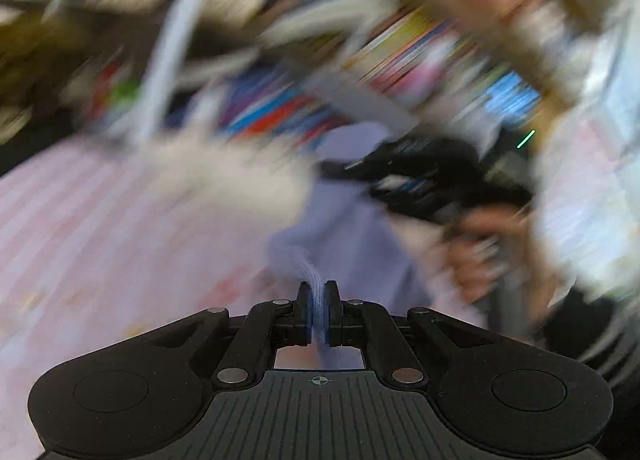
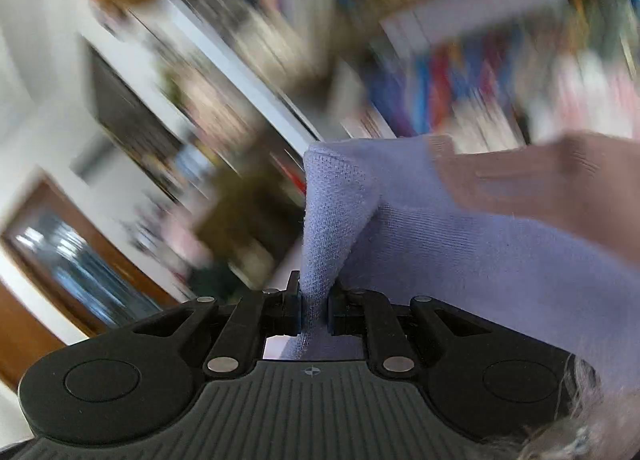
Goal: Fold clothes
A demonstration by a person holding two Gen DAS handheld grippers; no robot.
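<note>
A lavender knit garment (image 2: 460, 244) hung stretched between both tools, lifted above a pink striped bedsheet (image 1: 100, 228) that lay below it in the left wrist view. The left gripper (image 1: 318, 310) had its jaws pressed together on a thin fold of the fabric; the right gripper (image 2: 314, 310) pinched a thicker bunch of the same cloth, which rose in a peak and draped off to the right. Beyond, heavily blurred, stood shelves of colourful books (image 2: 460, 92) and a brown wooden door frame (image 2: 48, 220). The person's bare hand (image 1: 480, 256) gripped the other black tool (image 1: 424, 184) across the garment.
</note>
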